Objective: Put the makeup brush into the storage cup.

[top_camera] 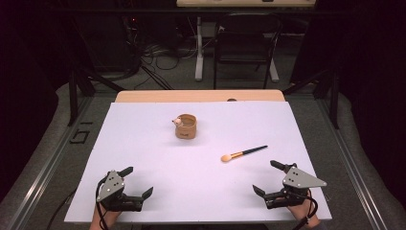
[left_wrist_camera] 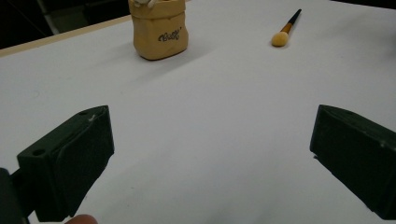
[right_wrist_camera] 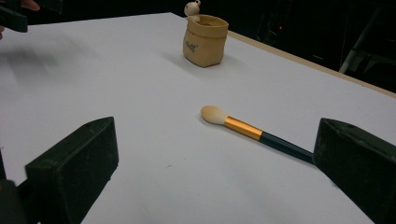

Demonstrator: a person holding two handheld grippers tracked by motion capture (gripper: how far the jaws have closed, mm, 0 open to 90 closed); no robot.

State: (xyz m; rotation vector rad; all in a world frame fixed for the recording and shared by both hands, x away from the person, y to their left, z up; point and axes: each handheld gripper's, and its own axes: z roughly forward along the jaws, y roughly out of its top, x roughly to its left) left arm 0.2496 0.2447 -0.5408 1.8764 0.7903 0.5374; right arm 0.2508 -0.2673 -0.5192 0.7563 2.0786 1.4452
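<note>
A tan pouch-shaped holder (top_camera: 186, 127) with a small figure on its rim stands mid-table; it is also upright in the left gripper view (left_wrist_camera: 159, 31) and the right gripper view (right_wrist_camera: 204, 40). A makeup brush (top_camera: 243, 153) with a pale tip, gold band and dark handle lies flat to the holder's right, (left_wrist_camera: 286, 30) (right_wrist_camera: 254, 131). My left gripper (top_camera: 140, 181) rests open near the front left edge, nothing between its jaws (left_wrist_camera: 210, 154). My right gripper (top_camera: 265, 177) is open at the front right (right_wrist_camera: 215, 163), with the brush just ahead of it.
A white sheet (top_camera: 143, 143) covers the table; a wooden strip (top_camera: 201, 96) shows at its far edge. Beyond stand a dark chair (top_camera: 246, 48) and a white table leg (top_camera: 198, 52) among cables on the floor. Metal rails run along both sides.
</note>
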